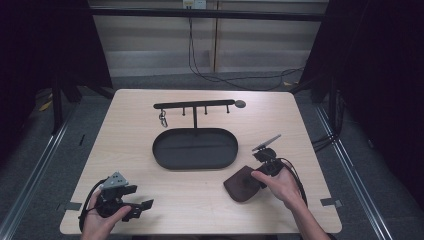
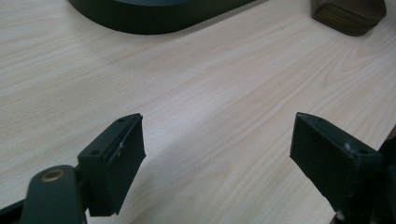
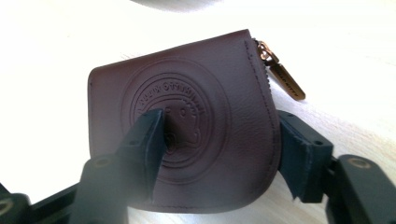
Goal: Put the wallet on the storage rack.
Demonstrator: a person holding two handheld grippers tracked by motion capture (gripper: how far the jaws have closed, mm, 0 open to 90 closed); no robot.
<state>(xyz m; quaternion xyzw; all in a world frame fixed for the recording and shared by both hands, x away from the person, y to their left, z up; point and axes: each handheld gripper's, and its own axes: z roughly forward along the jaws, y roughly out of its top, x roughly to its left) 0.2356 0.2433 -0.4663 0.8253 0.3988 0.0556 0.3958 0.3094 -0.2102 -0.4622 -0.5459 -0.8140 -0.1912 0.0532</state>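
Observation:
A dark brown leather zip pouch (image 1: pixel 240 186) lies on the wooden table near the front right; its embossed round logo and brass zip pull face the right gripper view (image 3: pixel 187 84). My right gripper (image 1: pixel 260 172) is at the pouch's right side. In its own view the right gripper (image 3: pixel 222 119) stands open, one jaw over the pouch's face and the other behind its curved edge. At the front left my left gripper (image 1: pixel 140 197) rests open over bare wood (image 2: pixel 217 140), nothing between its jaws. The pouch's corner (image 2: pixel 350 14) appears far off in the left gripper view.
A black oval tray (image 1: pixel 160 155) sits at the table's middle, its rim in the left gripper view (image 2: pixel 154 18). Behind it stands a black hook rail (image 1: pixel 195 105) with a key ring (image 1: pixel 163 120) hanging at its left. Table edges are near both hands.

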